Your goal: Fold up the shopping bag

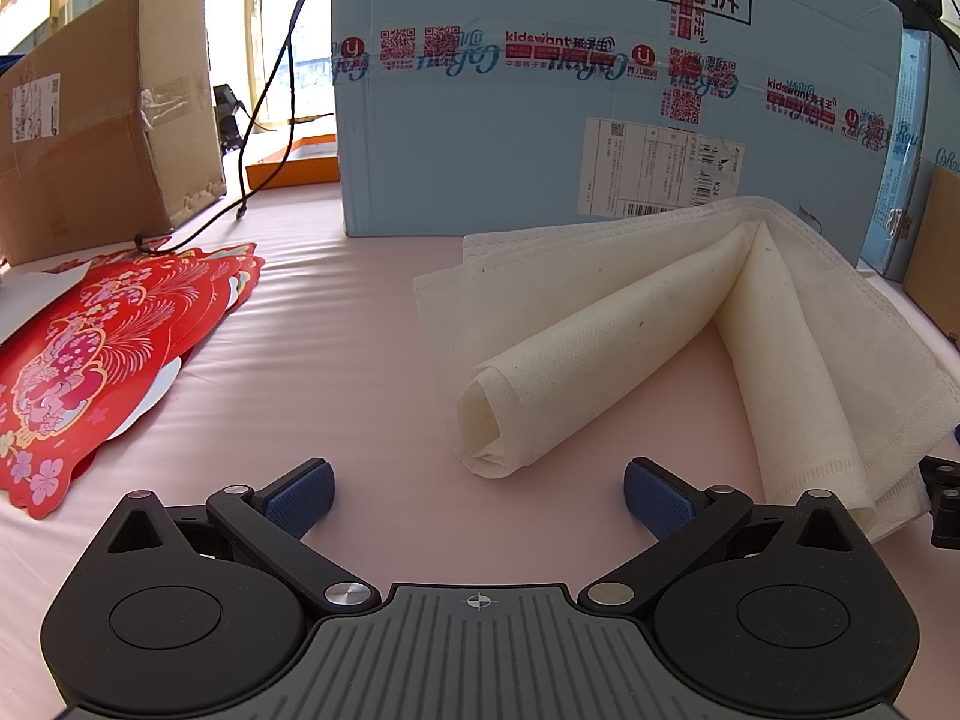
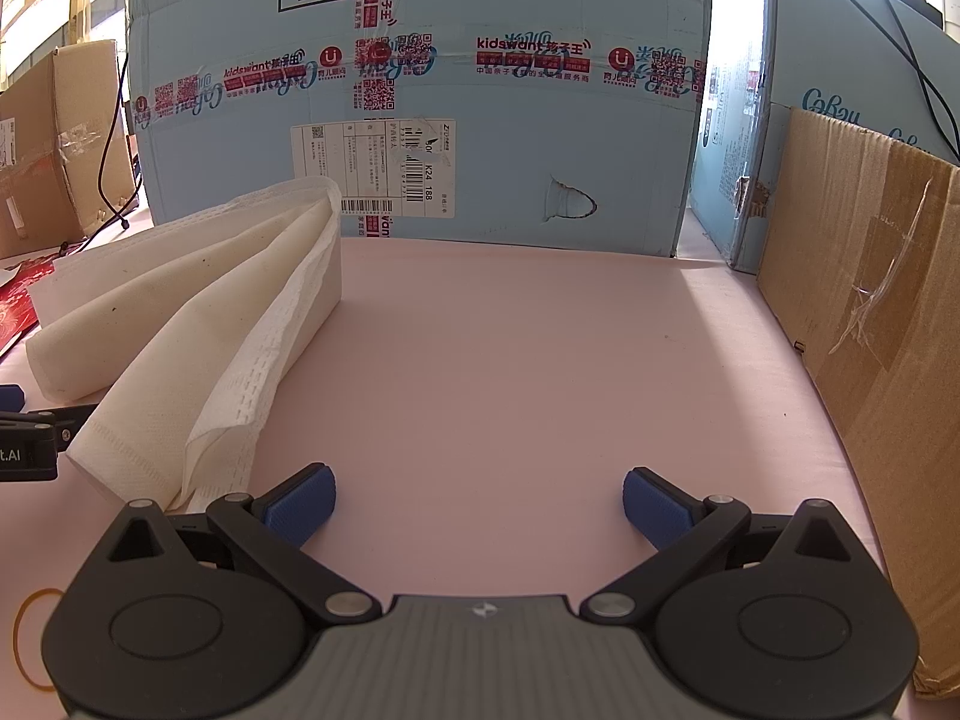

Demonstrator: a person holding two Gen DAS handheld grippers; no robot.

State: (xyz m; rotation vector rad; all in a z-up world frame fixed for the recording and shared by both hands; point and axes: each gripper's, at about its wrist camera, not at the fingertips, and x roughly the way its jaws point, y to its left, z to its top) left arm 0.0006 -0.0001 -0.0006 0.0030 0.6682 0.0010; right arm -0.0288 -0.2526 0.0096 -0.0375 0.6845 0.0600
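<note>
Shopping bag (image 1: 690,324) on pink tabletop (image 2: 540,360), loosely folded, layers springing apart. Left claw (image 1: 478,501) and right claw (image 2: 477,504) both spread, empty. Risk: single-layer pinch unrolls fold; fabric slides on tabletop.

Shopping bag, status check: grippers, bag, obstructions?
Left gripper open, empty. Right gripper open, empty. Shopping bag loosely folded on pink table, ungripped. Blue carton close behind.

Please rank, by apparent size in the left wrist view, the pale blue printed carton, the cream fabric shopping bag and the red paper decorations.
1. Pale blue printed carton.
2. Cream fabric shopping bag.
3. Red paper decorations, though nearness and cropping at the frame edge leave this unsure.
</note>
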